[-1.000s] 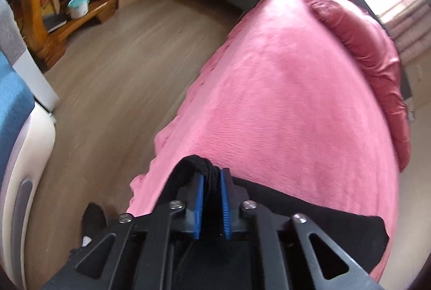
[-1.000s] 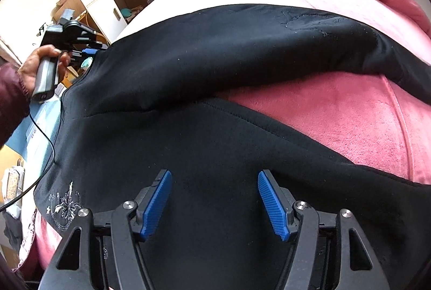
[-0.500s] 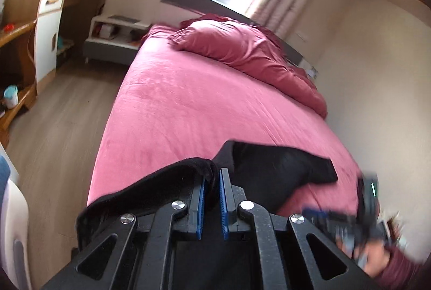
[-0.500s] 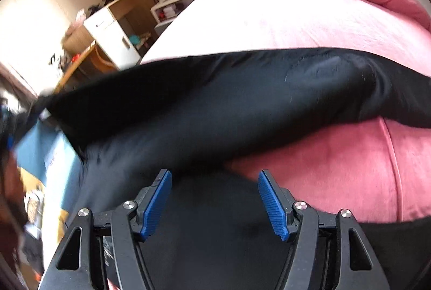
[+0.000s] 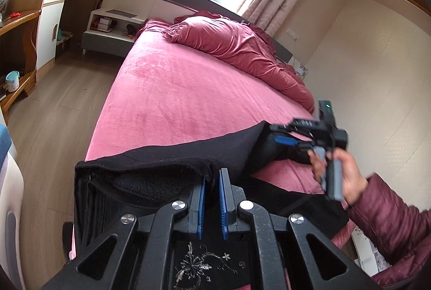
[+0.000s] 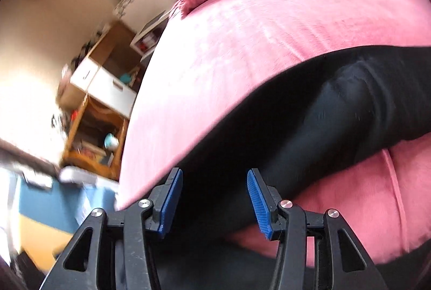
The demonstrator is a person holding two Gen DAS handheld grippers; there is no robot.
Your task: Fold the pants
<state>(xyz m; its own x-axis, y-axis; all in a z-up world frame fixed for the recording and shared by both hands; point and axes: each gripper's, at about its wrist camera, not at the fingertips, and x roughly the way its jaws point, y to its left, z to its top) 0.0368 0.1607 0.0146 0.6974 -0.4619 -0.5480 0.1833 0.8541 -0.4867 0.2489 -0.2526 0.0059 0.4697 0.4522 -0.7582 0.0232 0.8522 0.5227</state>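
Black pants (image 5: 167, 155) lie across the near end of the pink bed (image 5: 183, 90); a white flower embroidery (image 5: 199, 265) shows under the left tool. My left gripper (image 5: 212, 178) is shut on a raised fold of the waist cloth. A hand in a maroon sleeve holds my right gripper (image 5: 281, 137) at the pants' leg, to the right. In the right wrist view the right gripper (image 6: 215, 178) hangs over the black pants (image 6: 309, 123). Its jaws are closing with cloth between them, and the blue pads (image 6: 172, 198) stand apart from it.
A rumpled pink duvet (image 5: 237, 47) lies at the head of the bed under the window. A white nightstand (image 5: 107, 28) and a wooden desk with a white cabinet (image 5: 45, 28) line the left wall. Wooden floor (image 5: 62, 107) runs along the bed's left side; a wall (image 5: 377, 74) flanks the right.
My left gripper rose and swung round with the waist cloth, so it now looks up the bed. The right gripper moved along the pants and its jaws narrowed.
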